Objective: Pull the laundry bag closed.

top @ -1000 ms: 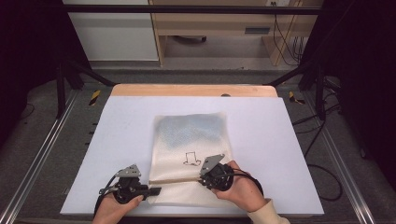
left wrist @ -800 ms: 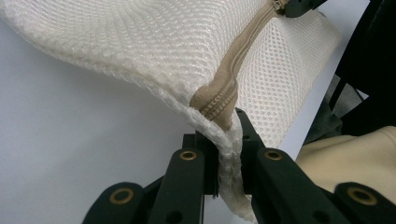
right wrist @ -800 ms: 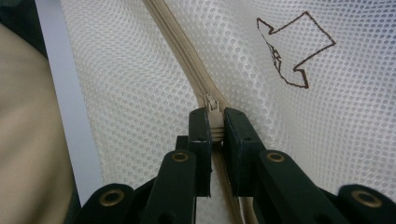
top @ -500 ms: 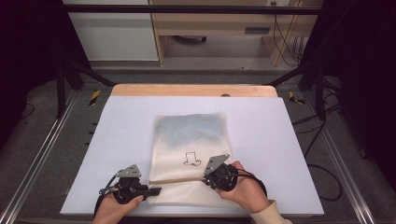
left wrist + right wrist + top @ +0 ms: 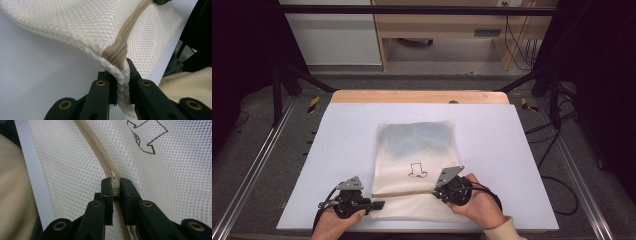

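A cream mesh laundry bag (image 5: 417, 150) lies flat in the middle of the white table, with something bluish inside its far half and a small dark outline print (image 5: 417, 171). A beige zip (image 5: 404, 192) runs across its near end. My left gripper (image 5: 379, 204) is shut on the bag's left edge at the end of the zip; the left gripper view shows the jaws (image 5: 121, 72) pinching the mesh hem below the zip tape (image 5: 125, 37). My right gripper (image 5: 437, 189) is shut on the zip pull (image 5: 113, 176), jaws (image 5: 114, 186) astride the zip.
The white table top (image 5: 337, 145) extends around the bag, with a wooden strip (image 5: 419, 96) along its far edge. Metal rails (image 5: 257, 165) flank the table. Cables (image 5: 562, 185) trail off at the right. A cream sleeve (image 5: 504, 231) reaches in at the bottom.
My right gripper has shifted slightly to the right along the zip. The left gripper and the bag stay where they were.
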The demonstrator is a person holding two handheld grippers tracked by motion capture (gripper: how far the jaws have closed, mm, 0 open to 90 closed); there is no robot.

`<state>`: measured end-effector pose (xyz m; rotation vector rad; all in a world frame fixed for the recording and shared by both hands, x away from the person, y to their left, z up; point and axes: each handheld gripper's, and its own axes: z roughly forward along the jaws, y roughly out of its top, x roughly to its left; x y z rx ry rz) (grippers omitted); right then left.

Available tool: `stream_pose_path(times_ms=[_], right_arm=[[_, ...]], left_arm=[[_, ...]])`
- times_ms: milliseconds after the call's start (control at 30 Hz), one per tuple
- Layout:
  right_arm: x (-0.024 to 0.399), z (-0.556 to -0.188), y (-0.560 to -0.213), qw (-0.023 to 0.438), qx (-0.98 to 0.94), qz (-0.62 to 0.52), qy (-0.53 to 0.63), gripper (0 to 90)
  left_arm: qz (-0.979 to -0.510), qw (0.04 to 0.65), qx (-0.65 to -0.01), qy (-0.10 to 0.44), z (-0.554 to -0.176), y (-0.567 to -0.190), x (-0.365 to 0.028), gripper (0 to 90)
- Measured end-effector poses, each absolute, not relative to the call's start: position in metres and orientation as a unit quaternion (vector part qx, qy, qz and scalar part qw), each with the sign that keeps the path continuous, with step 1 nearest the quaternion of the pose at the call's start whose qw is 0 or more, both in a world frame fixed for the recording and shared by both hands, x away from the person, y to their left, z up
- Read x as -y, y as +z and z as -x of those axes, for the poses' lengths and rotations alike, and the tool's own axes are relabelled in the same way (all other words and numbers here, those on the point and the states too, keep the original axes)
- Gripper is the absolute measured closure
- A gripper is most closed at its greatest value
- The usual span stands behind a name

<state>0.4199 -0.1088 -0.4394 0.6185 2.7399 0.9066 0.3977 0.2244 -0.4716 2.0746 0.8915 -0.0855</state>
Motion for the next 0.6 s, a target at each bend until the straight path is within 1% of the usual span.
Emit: stream_pose_path(times_ms=[600], right_arm=[[0.126,-0.417,-0.44,0.097,-0.915,-0.228,0.317,81.9]], left_arm=[[-0.832,0.426,-0.354,-0.035,-0.398,-0.471,-0.224,84.1]])
